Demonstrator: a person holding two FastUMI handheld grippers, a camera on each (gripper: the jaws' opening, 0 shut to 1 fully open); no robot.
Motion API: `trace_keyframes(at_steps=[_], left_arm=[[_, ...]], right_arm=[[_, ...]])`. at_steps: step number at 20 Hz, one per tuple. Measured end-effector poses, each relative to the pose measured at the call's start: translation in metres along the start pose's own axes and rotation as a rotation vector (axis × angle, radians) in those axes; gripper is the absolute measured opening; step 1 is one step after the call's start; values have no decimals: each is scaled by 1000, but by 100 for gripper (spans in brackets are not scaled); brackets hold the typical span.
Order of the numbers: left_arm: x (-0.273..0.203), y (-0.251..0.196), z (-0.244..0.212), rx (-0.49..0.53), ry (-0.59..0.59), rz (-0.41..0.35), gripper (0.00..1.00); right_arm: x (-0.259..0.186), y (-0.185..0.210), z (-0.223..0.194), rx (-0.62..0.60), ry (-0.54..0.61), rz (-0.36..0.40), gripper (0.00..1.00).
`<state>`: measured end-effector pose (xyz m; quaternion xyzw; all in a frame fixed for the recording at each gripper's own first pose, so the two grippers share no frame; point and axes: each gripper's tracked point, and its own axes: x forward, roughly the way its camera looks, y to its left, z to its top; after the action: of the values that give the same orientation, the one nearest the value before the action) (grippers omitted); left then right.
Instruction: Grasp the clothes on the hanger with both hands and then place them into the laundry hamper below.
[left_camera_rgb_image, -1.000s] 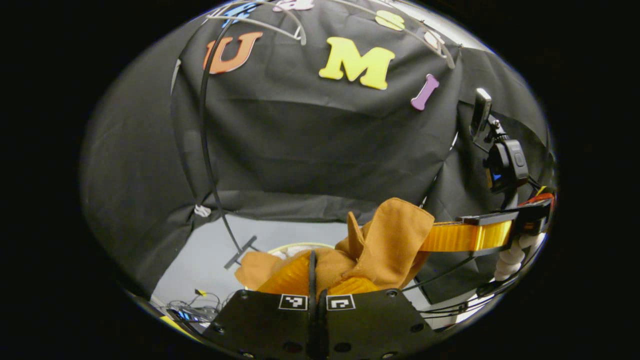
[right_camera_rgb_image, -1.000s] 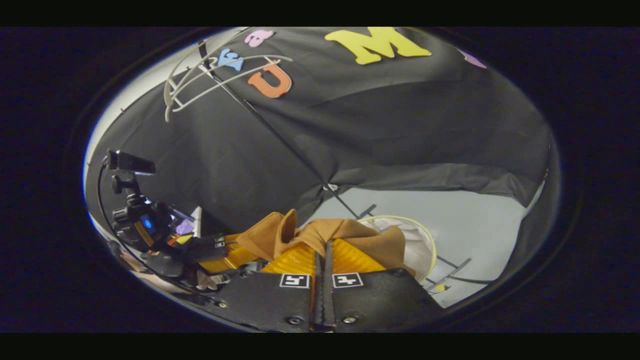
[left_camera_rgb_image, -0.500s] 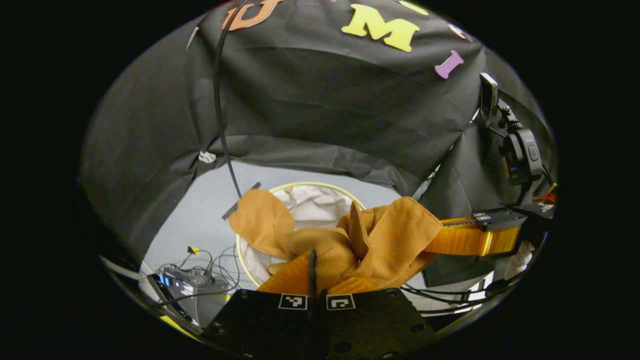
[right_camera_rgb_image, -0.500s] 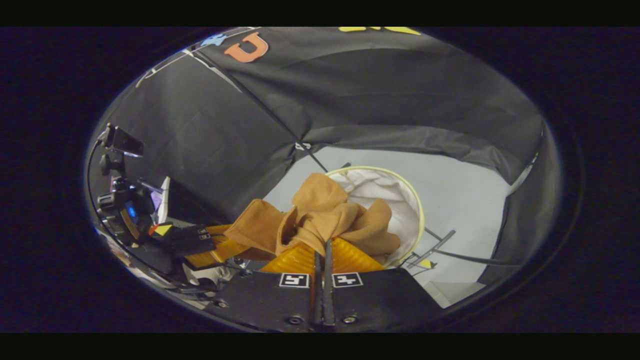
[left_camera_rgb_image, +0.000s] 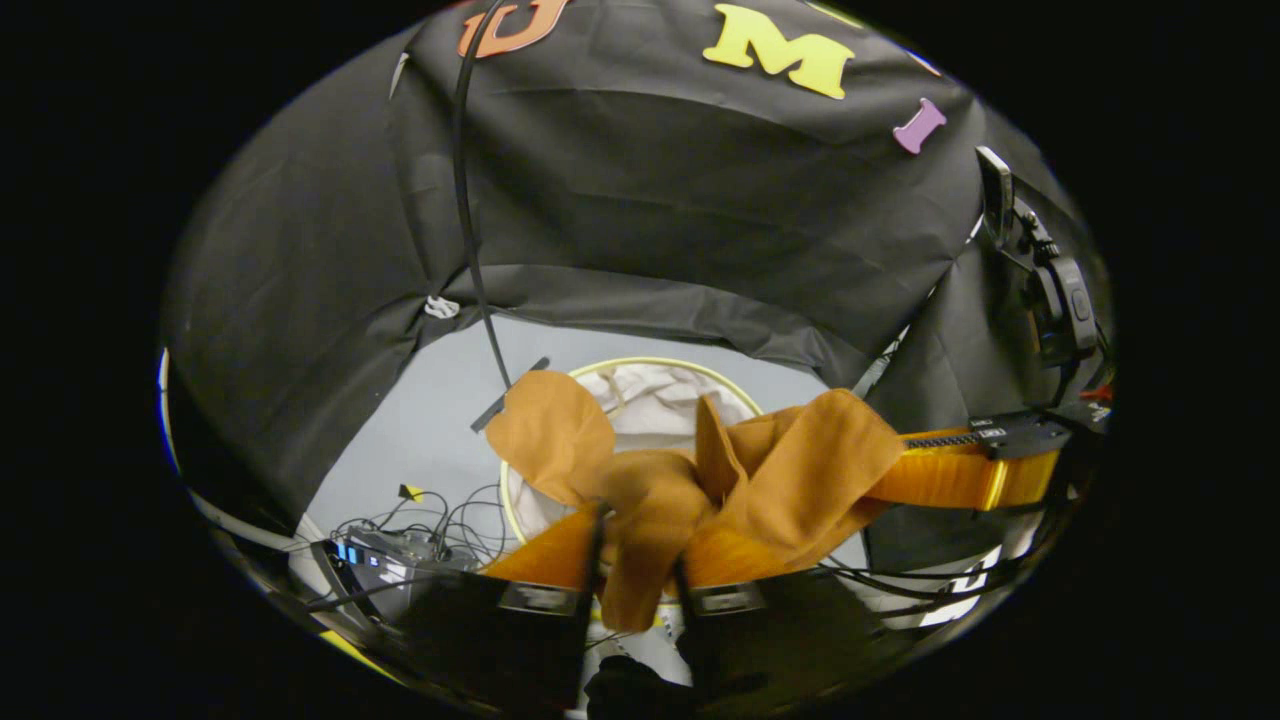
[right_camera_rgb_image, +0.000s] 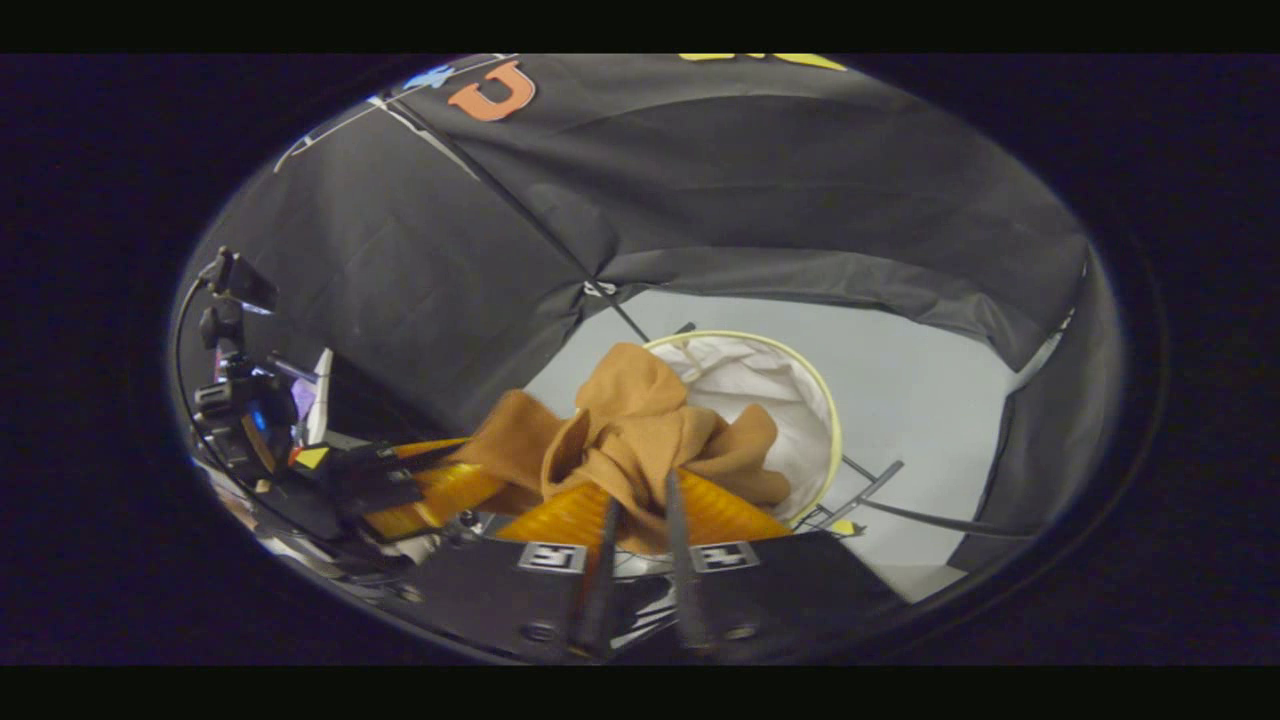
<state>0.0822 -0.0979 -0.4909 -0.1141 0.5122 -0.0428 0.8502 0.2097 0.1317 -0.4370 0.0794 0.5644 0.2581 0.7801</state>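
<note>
A brown garment (left_camera_rgb_image: 640, 480) hangs bunched over a white laundry hamper with a yellow rim (left_camera_rgb_image: 660, 362) on the grey floor. In the left gripper view my left gripper (left_camera_rgb_image: 635, 545) is open, its fingers spread, and a fold of the cloth still droops between them. The other gripper (left_camera_rgb_image: 960, 470) reaches in from the right into the same cloth. In the right gripper view my right gripper (right_camera_rgb_image: 640, 500) is open too, with the garment (right_camera_rgb_image: 640, 440) sagging between its fingers above the hamper (right_camera_rgb_image: 800, 360). The left gripper (right_camera_rgb_image: 420, 490) shows at the left, beside the cloth.
A thin black rack pole (left_camera_rgb_image: 465, 200) runs down to the floor behind the hamper. Tangled cables and a small lit box (left_camera_rgb_image: 380, 555) lie on the floor at the left. Black stand feet (right_camera_rgb_image: 870, 480) rest right of the hamper.
Both grippers came down from high up to just over the hamper, carrying the garment. In the last half second both went from shut to open, and the cloth has slackened between the fingers.
</note>
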Motion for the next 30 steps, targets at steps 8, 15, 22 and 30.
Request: trace_keyframes(at_steps=[8,15,22,30], left_arm=[[-17,22,0,-47,-19,74,97],[-33,11,-2,-45,-46,106,97],[-89,3,19,9,-131,220,97],[-164,20,68,34,-311,328,99]], right_arm=[[-10,-22,11,-32,-48,-93,89],[-20,-28,13,-96,-74,-123,89],[-49,4,52,-290,-223,-84,92],[-99,65,89,-435,-382,-59,96]])
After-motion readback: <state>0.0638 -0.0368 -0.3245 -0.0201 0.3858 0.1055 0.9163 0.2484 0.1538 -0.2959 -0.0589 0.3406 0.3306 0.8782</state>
